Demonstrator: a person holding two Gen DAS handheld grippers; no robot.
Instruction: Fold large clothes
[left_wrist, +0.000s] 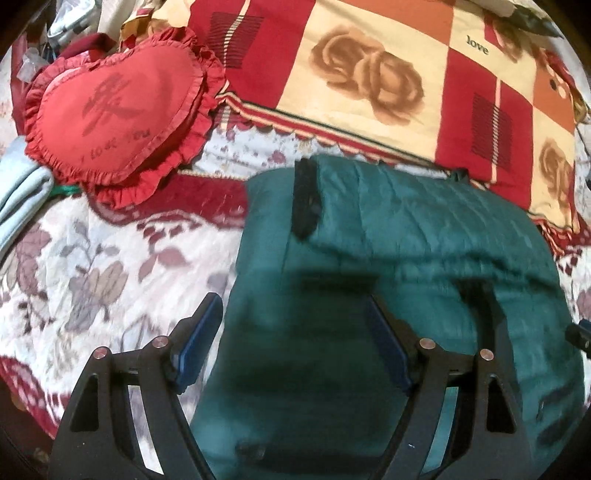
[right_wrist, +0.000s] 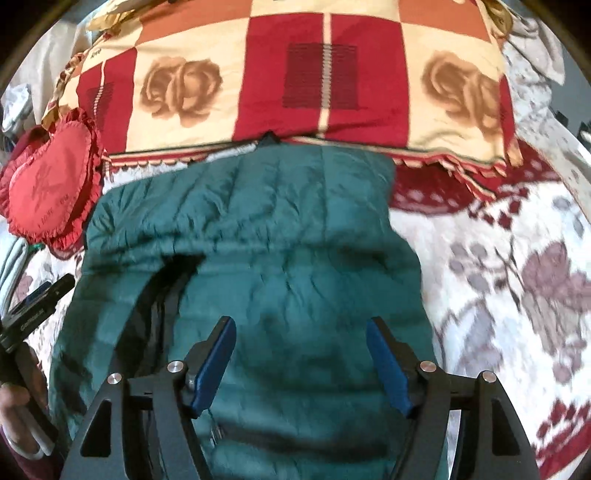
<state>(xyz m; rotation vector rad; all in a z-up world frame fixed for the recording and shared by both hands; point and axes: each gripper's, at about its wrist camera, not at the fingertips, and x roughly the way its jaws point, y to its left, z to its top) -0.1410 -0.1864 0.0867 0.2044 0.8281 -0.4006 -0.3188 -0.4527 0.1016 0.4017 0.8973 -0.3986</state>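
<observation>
Green jacket (right_wrist: 251, 266) lies folded on the flowered bedspread (left_wrist: 92, 266), filling the middle of both views, its far edge at 12 o'clock against the checked rose blanket (right_wrist: 303, 74). My left claw (left_wrist: 293, 332) hangs above the jacket's left edge, jaws spread, nothing between them. My right claw (right_wrist: 301, 354) hangs over the jacket's middle, jaws apart, pads off the cloth, released. Red heart pillow (left_wrist: 114, 118) sits at 10 o'clock, beside the jacket. A black strip (left_wrist: 304, 199) lies on the jacket's top fold.
</observation>
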